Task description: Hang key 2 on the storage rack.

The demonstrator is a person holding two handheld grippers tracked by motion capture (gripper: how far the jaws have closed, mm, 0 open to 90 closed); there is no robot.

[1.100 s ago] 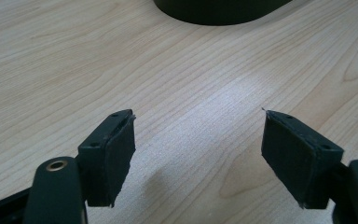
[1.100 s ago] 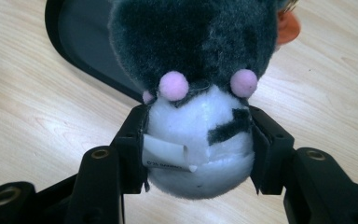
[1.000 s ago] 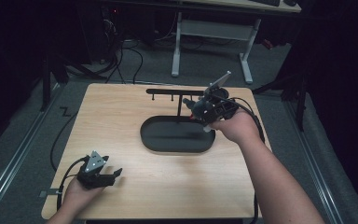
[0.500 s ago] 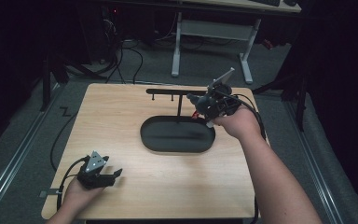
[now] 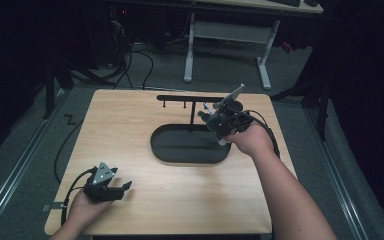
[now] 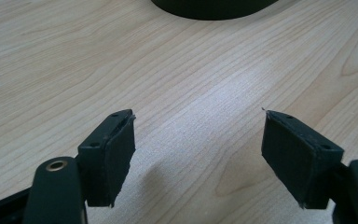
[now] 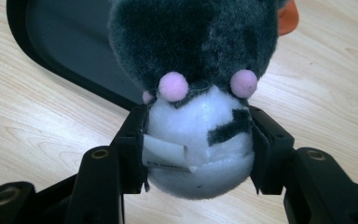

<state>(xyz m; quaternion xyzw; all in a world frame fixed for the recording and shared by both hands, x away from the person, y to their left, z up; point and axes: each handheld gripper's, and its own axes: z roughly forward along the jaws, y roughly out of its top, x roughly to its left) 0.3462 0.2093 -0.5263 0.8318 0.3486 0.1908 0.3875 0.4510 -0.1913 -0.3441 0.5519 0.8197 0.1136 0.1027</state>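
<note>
Table [image 5: 130,130] with a black oval tray [image 5: 190,145] and, behind it, a black hook rack [image 5: 190,98]. The right gripper [image 5: 215,120] has sunk since a second ago, from level with the rack down to the far right rim of the tray; this suggests the toy is about to be set in the tray. Its jaws are clamped on a plush toy [image 7: 200,93], pressing the white belly from both sides, as the right gripper view shows: the grey head points away from the gripper, over the tray edge [image 7: 65,51], with the tray just ahead and below. The left gripper [image 5: 111,188] lies at the near left corner as before, jaws spread apart with nothing between them, pads [image 6: 112,158] over bare wood, the tray well ahead of it
</note>
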